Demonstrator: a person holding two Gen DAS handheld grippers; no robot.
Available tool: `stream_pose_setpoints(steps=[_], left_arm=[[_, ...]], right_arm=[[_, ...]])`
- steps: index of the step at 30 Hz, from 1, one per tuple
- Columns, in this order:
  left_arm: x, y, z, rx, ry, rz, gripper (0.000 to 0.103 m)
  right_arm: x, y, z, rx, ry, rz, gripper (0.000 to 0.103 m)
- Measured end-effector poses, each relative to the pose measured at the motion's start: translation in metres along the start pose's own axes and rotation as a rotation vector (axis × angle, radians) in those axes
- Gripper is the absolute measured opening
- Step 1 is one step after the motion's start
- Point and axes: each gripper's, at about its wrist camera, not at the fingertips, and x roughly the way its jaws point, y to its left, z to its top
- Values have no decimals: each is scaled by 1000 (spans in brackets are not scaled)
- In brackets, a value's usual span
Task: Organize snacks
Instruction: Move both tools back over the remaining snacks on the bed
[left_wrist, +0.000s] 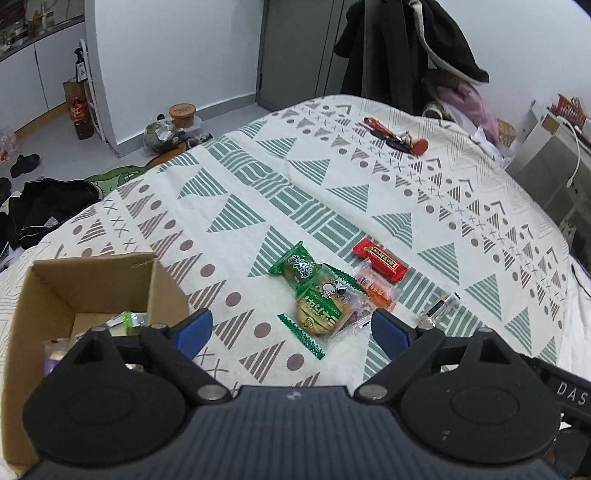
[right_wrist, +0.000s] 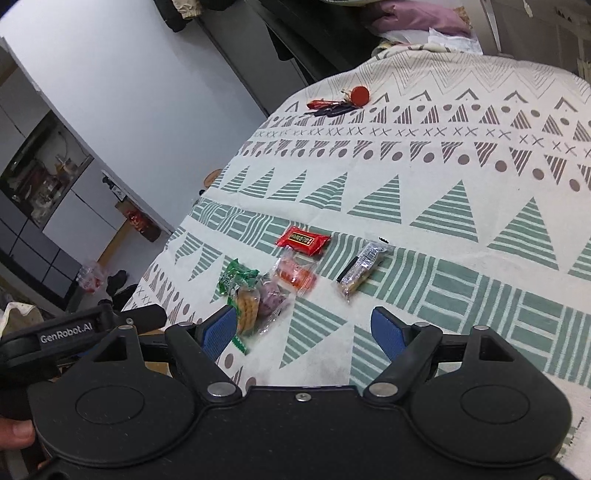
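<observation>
Several wrapped snacks lie in a cluster on the patterned cloth: a green packet (left_wrist: 295, 265), a round cracker in a green wrapper (left_wrist: 321, 310), an orange packet (left_wrist: 376, 286), a red bar (left_wrist: 380, 259) and a clear-wrapped stick (left_wrist: 439, 304). An open cardboard box (left_wrist: 40, 291) at the left holds a few wrappers. My left gripper (left_wrist: 291, 330) hovers open just short of the cracker, nothing between its blue pads. In the right wrist view the red bar (right_wrist: 303, 240), orange packet (right_wrist: 295, 277), stick (right_wrist: 364, 266) and cracker (right_wrist: 247, 306) lie ahead of my open right gripper (right_wrist: 306, 328).
A bunch of keys with a red tag (left_wrist: 397, 138) lies at the far side of the cloth-covered table (left_wrist: 258, 177). Dark coats (left_wrist: 406, 48) hang behind it. Clothes and bags litter the floor at the left. The other gripper's handle (right_wrist: 74, 332) sits at the left of the right wrist view.
</observation>
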Motion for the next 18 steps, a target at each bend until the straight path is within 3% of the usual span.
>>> stream_pose_setpoints(steps=[18], left_arm=[[91, -16, -1, 42, 104, -40, 92]], right_arm=[[57, -24, 19, 40, 46, -78, 77]])
